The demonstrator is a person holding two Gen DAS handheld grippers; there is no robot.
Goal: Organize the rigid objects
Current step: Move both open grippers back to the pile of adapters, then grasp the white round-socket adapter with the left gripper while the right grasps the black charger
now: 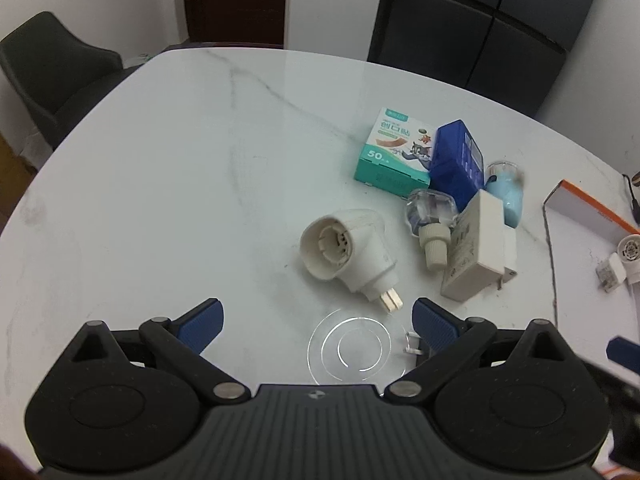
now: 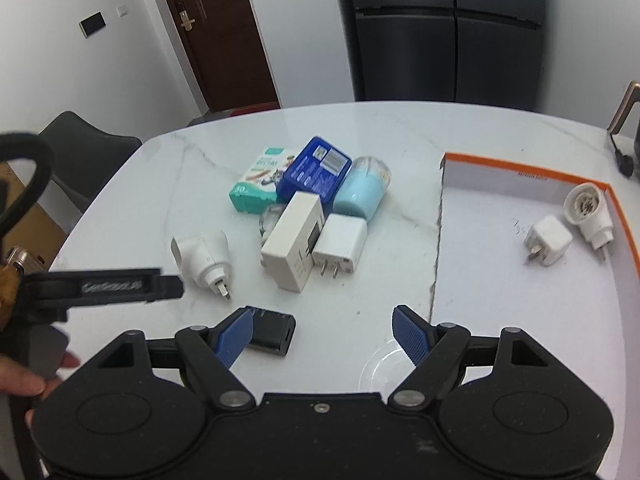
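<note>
My left gripper [image 1: 318, 320] hangs open over the white marble table [image 1: 180, 200], with nothing between its blue pads. Just beyond it lies a white lamp-socket plug [image 1: 348, 256]. My right gripper [image 2: 324, 328] is also open and empty. A black adapter [image 2: 272, 330] lies on the table right beside its left finger [image 2: 236, 334]. Ahead sits a pile: beige plug box [image 2: 294, 240], white charger [image 2: 340, 248], blue box [image 2: 314, 170], teal plaster box [image 2: 256, 188], light blue jar [image 2: 362, 190]. The socket plug [image 2: 204, 260] lies left of the pile.
An orange-rimmed white tray [image 2: 520, 170] lies to the right and holds a white charger [image 2: 548, 246] and a second socket plug [image 2: 588, 212]. A clear bottle [image 1: 430, 216] lies in the pile. A dark chair [image 1: 52, 64] stands at the table's far left. A person's hand [image 2: 20, 380] shows at the left edge.
</note>
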